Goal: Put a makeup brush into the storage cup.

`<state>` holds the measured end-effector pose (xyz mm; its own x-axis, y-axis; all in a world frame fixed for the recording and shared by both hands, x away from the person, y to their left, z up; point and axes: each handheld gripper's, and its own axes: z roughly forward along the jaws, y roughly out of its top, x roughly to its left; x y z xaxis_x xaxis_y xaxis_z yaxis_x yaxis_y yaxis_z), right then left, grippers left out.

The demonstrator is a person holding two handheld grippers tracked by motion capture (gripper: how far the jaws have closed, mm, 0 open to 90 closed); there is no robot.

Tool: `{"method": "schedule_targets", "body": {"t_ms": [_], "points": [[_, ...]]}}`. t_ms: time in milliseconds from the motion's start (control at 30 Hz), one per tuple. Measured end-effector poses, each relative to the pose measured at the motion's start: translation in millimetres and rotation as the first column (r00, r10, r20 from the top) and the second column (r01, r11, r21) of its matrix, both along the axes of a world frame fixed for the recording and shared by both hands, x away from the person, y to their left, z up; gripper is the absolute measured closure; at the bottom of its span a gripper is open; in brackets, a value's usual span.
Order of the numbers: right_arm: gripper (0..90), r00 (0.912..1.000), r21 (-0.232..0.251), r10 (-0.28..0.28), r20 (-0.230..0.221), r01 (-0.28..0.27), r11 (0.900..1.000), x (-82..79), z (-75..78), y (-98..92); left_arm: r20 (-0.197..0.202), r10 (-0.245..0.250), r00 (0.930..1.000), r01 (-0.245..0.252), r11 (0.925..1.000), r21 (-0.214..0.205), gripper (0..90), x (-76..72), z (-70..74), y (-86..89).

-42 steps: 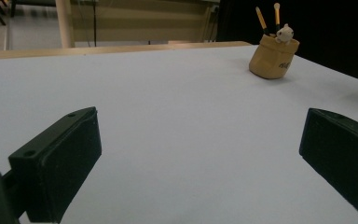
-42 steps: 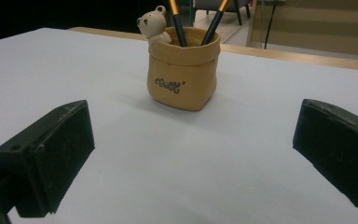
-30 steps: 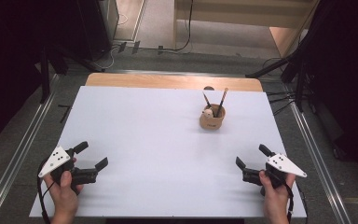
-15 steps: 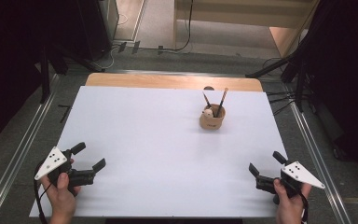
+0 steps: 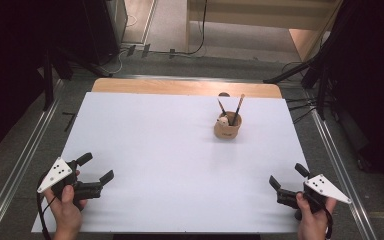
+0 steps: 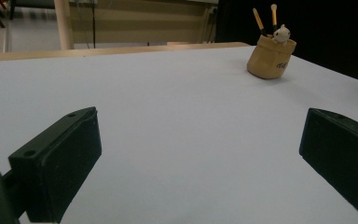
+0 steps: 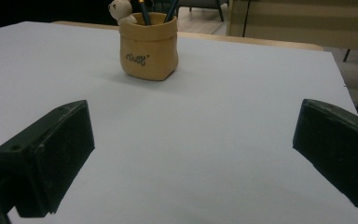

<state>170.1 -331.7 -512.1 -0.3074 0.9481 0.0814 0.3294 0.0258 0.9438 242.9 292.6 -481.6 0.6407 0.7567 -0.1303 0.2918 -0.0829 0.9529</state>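
A tan pen holder [image 5: 227, 130] with two pencils [image 5: 238, 109] and a small bear figure [image 5: 223, 120] is seen right of centre in the high view, on the white table [image 5: 180, 150]. The left gripper [image 5: 96, 172] is held spread at lower left, the right gripper [image 5: 286, 178] spread at lower right; nothing is gripped by either.

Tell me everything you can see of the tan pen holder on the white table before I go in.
The pen holder is a small tan pot shaped like a sack, its rim rolled outward, with dark script on one side. It looks like ceramic or resin, though that is a guess. It stands upright on the white table, toward the far right. Two brushes or pencils lean out of it, and a small pale bear figure sits at its rim. Both grippers are far from it.
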Motion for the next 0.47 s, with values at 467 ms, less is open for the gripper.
{"method": "schedule_targets", "body": {"t_ms": [467], "points": [[0.0, 0.9996, 0.014, 0.002, -0.028, -0.001, 0.9999, 1.8, 0.3, -2.0, -0.005, -0.002, 1.0, 0.002, 1.0, 0.006, 0.0, 1.1, -1.4, -1.9]]}}
